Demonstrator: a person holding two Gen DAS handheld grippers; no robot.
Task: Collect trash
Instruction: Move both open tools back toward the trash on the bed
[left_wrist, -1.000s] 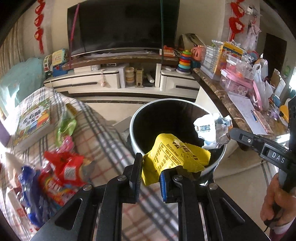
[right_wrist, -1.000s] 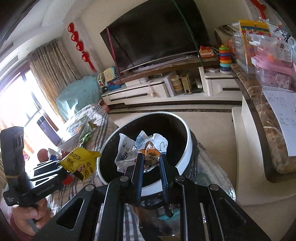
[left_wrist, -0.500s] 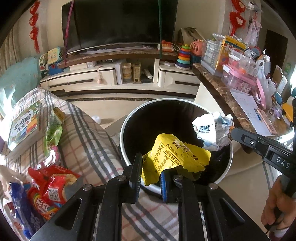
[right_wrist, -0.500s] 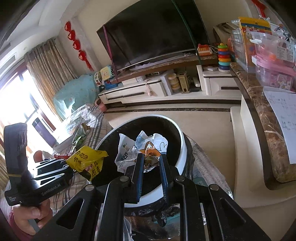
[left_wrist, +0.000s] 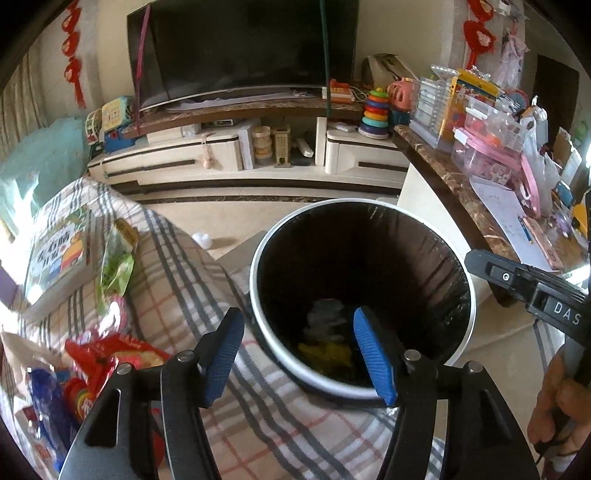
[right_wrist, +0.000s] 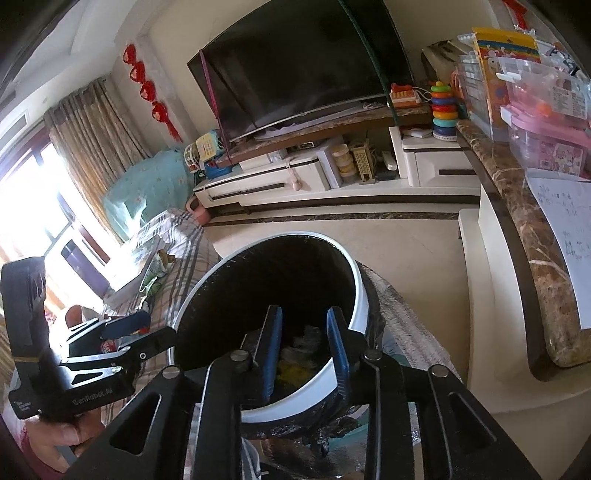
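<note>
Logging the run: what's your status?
Left gripper open, right gripper open. Yellow wrapper in bin. Red packets remain on blanket.

Home living room, television (left_wrist: 236, 48), toy-cluttered cabinet (left_wrist: 207, 162), probably a sofa (left_wrist: 177, 266)

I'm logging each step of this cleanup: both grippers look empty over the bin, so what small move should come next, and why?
Probably swing the left gripper toward the red snack wrappers on the plaid cloth. Both it and the right gripper are open and empty, the yellow wrapper already lies in the bin, and those wrappers lie on the left gripper's side.
</note>
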